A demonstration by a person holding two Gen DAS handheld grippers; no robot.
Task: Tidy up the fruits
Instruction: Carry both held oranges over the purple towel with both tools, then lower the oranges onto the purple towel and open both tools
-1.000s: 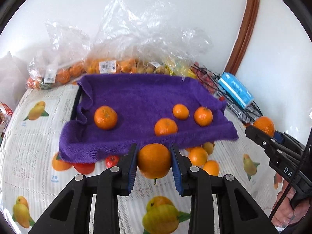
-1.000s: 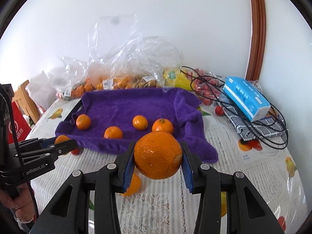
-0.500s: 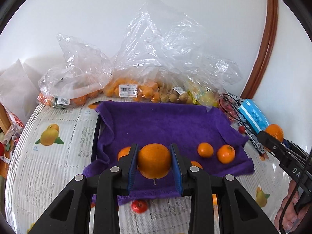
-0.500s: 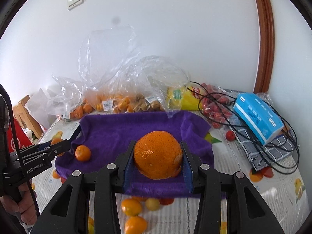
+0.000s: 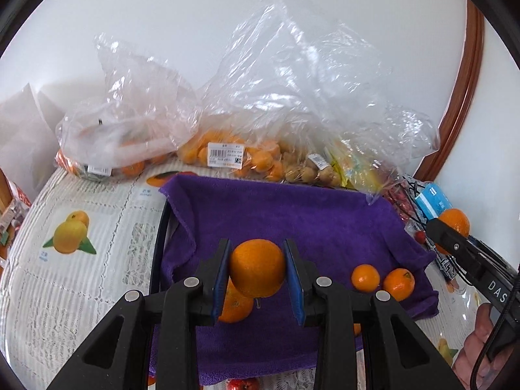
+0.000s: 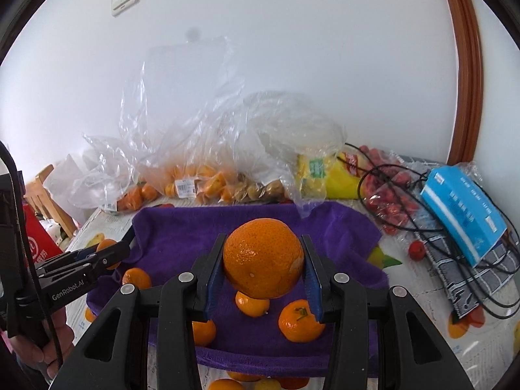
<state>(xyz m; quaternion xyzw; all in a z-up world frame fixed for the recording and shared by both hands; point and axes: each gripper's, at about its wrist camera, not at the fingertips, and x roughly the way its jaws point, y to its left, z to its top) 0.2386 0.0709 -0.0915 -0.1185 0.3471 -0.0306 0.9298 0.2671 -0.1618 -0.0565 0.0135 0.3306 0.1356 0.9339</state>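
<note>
My left gripper (image 5: 257, 273) is shut on an orange (image 5: 257, 268) and holds it above the purple towel (image 5: 279, 214). My right gripper (image 6: 263, 273) is shut on a larger orange (image 6: 263, 256), also above the towel (image 6: 182, 230). Several small oranges lie on the towel, such as two at its right in the left wrist view (image 5: 365, 278) and one under the held fruit (image 6: 300, 323). The right gripper shows at the right edge of the left wrist view (image 5: 455, 243); the left one shows at the left of the right wrist view (image 6: 97, 260).
Clear plastic bags of fruit (image 5: 227, 159) line the wall behind the towel. A blue box (image 6: 461, 214), black cables (image 6: 422, 227) and a bag of red fruit (image 6: 386, 195) lie to the right. Loose fruit lies on the tablecloth in front of the towel (image 6: 224, 383).
Both grippers have moved forward with their oranges, from in front of the towel's near edge to above the towel. The oranges on the towel have not moved.
</note>
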